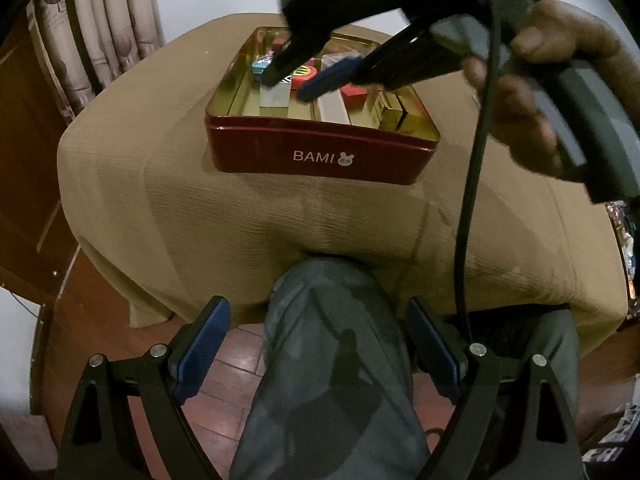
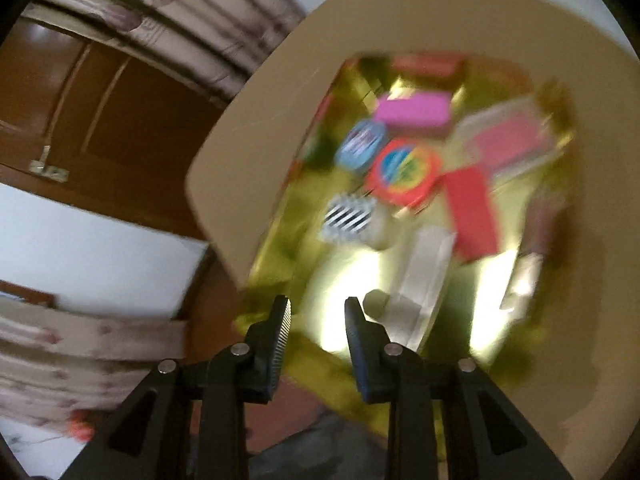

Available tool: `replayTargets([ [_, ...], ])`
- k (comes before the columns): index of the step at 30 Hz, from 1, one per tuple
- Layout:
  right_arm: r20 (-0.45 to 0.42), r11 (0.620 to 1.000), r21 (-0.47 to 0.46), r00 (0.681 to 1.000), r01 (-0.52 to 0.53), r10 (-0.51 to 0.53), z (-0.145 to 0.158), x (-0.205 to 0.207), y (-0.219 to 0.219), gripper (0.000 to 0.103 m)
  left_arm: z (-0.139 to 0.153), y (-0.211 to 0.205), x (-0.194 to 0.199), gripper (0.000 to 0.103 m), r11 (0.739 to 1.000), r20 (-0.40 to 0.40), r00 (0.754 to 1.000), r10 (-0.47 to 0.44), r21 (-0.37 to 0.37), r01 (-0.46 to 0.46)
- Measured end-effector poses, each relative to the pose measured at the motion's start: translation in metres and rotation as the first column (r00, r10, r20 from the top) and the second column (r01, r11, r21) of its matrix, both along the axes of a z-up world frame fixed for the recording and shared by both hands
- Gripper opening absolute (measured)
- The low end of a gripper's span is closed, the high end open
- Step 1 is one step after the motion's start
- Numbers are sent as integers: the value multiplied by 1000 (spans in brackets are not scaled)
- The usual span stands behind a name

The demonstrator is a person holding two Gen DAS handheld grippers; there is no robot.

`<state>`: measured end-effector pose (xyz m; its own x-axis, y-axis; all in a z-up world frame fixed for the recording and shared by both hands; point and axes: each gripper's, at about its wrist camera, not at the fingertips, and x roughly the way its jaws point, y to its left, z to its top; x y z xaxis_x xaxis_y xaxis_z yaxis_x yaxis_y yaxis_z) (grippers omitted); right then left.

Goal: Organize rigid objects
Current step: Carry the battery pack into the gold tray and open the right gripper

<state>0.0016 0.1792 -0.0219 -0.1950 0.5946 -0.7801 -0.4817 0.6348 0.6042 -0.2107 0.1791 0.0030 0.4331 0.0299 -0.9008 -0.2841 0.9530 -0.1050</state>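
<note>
Right gripper, fingers apart and empty, hangs inside the tin over packed items; descending blind risks knocking the striped box. Left gripper is wide, empty.

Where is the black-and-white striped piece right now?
In the right wrist view, the striped piece lies inside the gold-lined tin, near its left wall, just below-left of the round red disc and ahead of the open right gripper.
</note>
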Motion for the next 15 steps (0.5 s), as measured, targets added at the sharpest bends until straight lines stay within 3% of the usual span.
replayTargets([
  [5,-27,995,-93,999,25,-27,-26,3,3,28,0,-5,2,86,1000,-3,1000,-1,10,1],
  [11,136,981,-158,986,116,-95,-13,15,-23,28,0,-12,2,86,1000,-1,1000,2,24,-2],
  [12,131,983,-141,986,121,-103,-12,17,-27,31,0,-12,1,86,1000,-3,1000,-1,28,1],
  [15,-30,986,89,990,138,-136,-7,18,-49,31,1,-14,1,86,999,1,1000,-5,46,5],
])
